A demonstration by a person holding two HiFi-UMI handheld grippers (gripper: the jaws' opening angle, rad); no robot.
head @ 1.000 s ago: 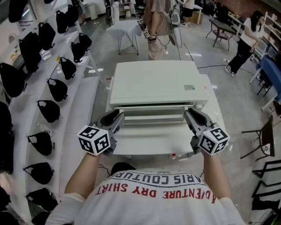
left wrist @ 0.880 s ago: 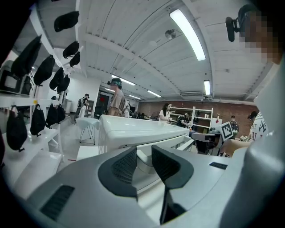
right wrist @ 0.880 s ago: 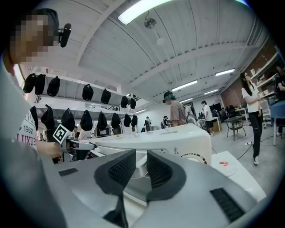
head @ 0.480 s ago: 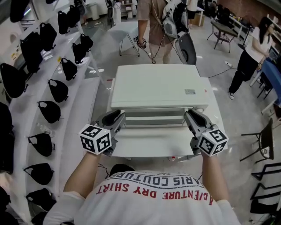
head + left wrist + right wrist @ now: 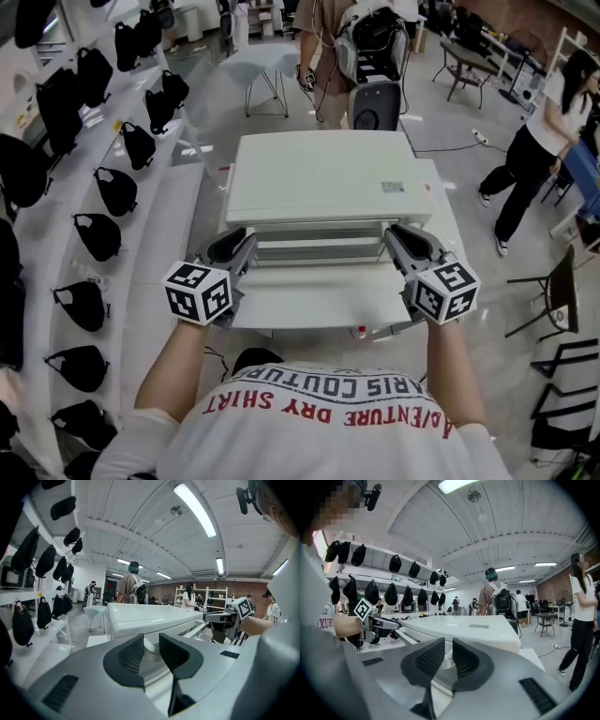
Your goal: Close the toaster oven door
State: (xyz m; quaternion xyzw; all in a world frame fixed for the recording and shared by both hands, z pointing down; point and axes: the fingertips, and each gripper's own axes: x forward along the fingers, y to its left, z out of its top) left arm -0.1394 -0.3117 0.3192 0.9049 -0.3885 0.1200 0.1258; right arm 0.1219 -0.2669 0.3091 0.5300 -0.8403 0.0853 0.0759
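Lying flat open toward the person, the door (image 5: 314, 298) of the white toaster oven (image 5: 319, 178) is not yet closed. The oven stands on a white counter (image 5: 442, 202). The left tongs (image 5: 234, 246) are at the door's left end, close to the oven's front. They are partly open, and a white piece of the oven shows in the gap. The right tongs (image 5: 405, 237) are at the door's right end. They have just been closing to a narrow gap, with a white piece between them too. Whether the pads press it, I cannot tell.

Small label (image 5: 393, 187) atop toaster oven (image 5: 319, 173): print too tiny.
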